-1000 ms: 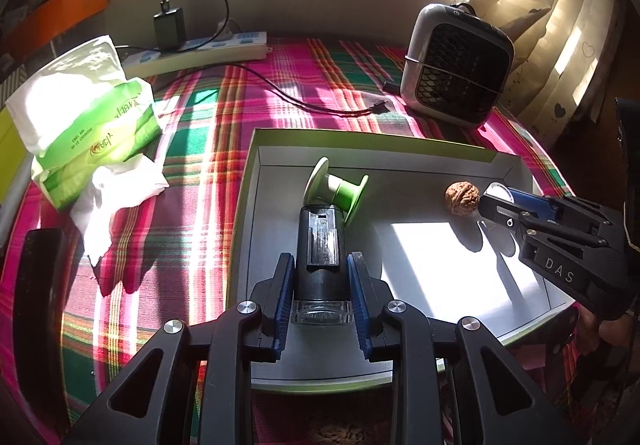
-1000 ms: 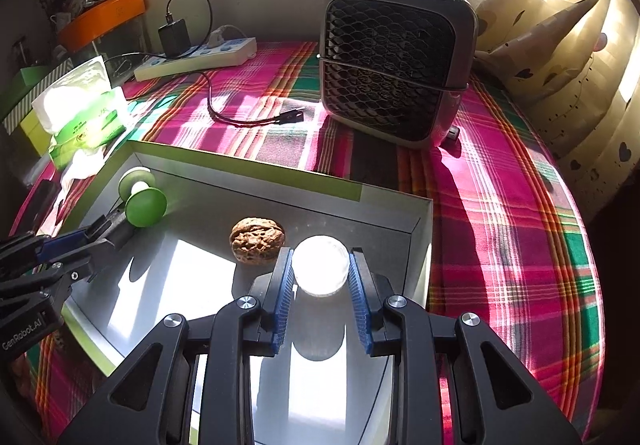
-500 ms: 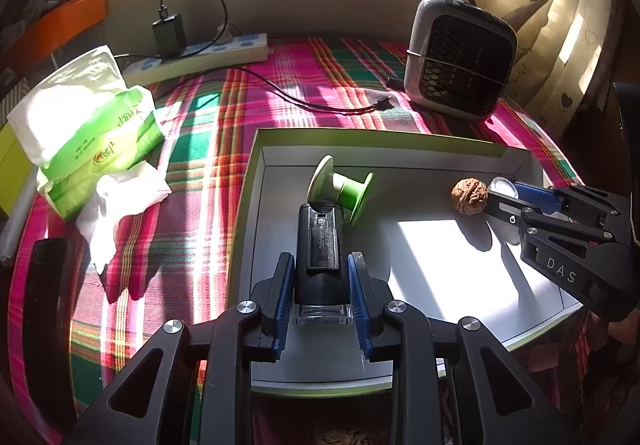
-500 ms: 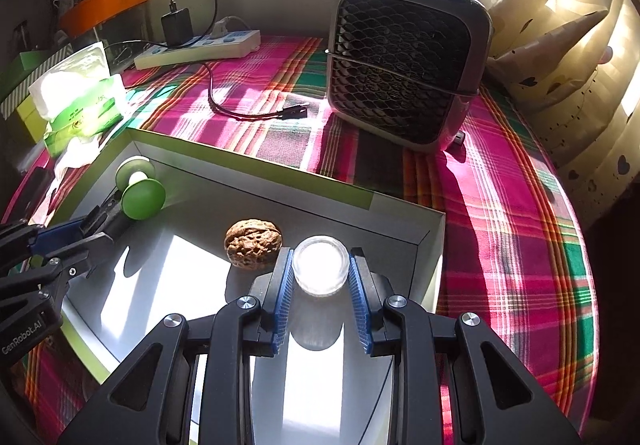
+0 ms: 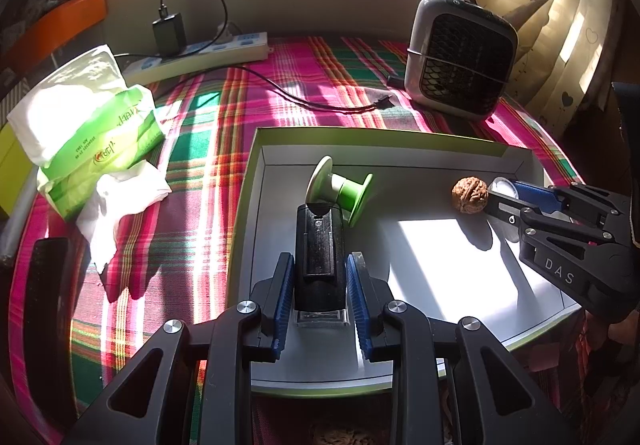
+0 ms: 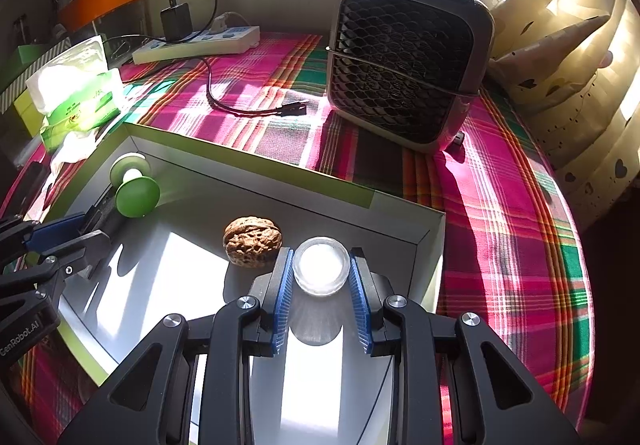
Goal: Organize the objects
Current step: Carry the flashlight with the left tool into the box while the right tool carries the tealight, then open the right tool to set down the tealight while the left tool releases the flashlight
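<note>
My left gripper [image 5: 320, 285] pinching a glossy black block [image 5: 320, 253], my right gripper [image 6: 320, 285] clamping a round frosted jar [image 6: 321, 265], wrinkled walnut [image 6: 252, 241] just left of it.

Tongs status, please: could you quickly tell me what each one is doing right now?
Left tongs: closed on the black block, inside the tray.
Right tongs: closed on the white jar, beside the walnut.

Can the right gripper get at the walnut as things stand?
Probably not yet. The right gripper is shut on the small white jar, so its jaws are occupied. The walnut lies just left of it in the tray, otherwise unobstructed.
</note>
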`<state>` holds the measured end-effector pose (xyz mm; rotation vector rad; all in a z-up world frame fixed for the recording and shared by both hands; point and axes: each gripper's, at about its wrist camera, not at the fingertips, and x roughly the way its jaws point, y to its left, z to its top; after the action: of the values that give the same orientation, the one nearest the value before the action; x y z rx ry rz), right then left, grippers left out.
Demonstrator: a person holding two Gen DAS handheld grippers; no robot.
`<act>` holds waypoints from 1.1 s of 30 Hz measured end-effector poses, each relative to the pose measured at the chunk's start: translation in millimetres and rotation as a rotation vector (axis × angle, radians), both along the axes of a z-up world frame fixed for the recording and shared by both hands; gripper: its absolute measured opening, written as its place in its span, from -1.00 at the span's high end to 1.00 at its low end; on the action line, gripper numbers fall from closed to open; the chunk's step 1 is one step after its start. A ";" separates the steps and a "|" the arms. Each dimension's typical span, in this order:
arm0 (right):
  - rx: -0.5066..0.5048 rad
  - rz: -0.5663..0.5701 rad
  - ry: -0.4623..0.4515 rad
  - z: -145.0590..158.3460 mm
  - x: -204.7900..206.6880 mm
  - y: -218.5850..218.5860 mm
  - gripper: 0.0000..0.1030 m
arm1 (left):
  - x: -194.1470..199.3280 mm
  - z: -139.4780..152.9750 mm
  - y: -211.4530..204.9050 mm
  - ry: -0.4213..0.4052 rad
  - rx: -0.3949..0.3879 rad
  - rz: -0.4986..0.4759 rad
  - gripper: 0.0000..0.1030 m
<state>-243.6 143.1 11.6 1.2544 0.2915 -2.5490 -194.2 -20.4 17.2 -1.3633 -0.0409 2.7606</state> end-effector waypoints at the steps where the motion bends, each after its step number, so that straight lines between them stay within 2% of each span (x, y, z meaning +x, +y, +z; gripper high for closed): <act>1: 0.000 -0.001 0.000 0.0 0.0 0.0 0.45 | 0.1 0.1 -0.1 0.000 0.001 0.000 0.51; 6: -0.001 -0.001 -0.001 -0.1 -0.2 -0.7 0.43 | 0.9 -0.2 0.0 0.000 0.013 -0.002 0.50; 10: -0.009 0.001 0.000 1.0 -0.3 -1.1 0.22 | 1.5 0.4 0.6 -0.002 0.022 -0.004 0.47; 33: -0.032 -0.031 0.033 12.9 9.7 2.7 0.17 | 9.8 8.7 -0.8 0.012 0.044 0.002 0.27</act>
<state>-233.9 145.8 24.4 1.2152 0.2391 -2.5924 -184.5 -21.2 26.0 -1.3369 -0.1016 2.7521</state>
